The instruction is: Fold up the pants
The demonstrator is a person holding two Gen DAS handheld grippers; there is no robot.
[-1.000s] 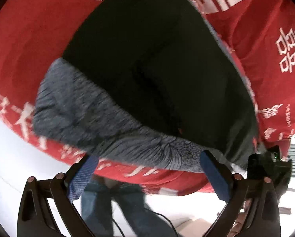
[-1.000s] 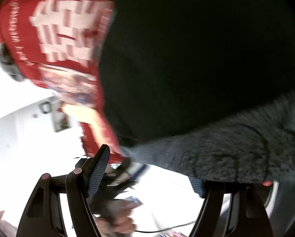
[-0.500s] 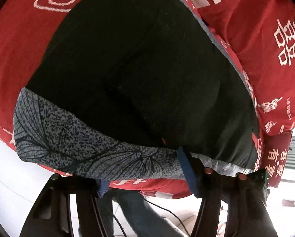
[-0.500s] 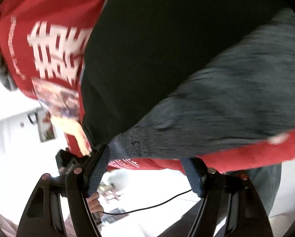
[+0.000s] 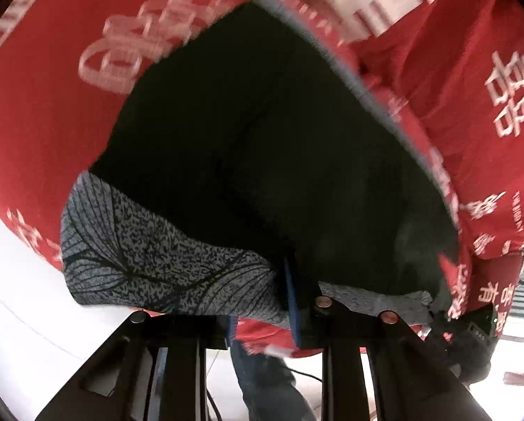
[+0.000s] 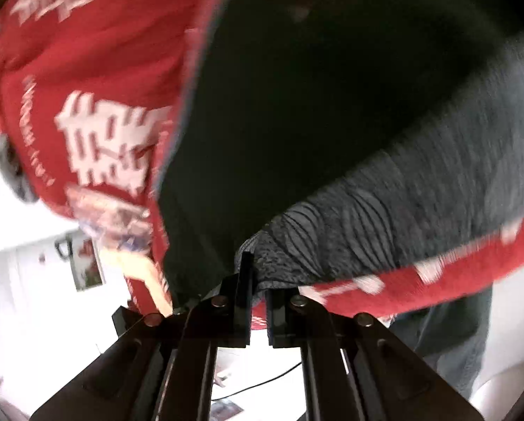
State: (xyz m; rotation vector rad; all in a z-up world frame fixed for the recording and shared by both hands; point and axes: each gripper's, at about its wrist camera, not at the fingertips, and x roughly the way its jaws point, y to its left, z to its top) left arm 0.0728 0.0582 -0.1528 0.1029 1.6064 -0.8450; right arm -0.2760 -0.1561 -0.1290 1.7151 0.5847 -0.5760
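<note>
Grey patterned hem of the pants (image 5: 163,263) hides one left gripper (image 5: 262,301) finger; both grippers (image 6: 258,280) pinch it; right view blurred.

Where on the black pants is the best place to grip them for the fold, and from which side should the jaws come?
Grip the grey patterned waistband, at its corners, coming in from the near table edge. That band overhangs the red cloth, so jaws can slide around it. The left gripper and right gripper seem shut on it there.
</note>
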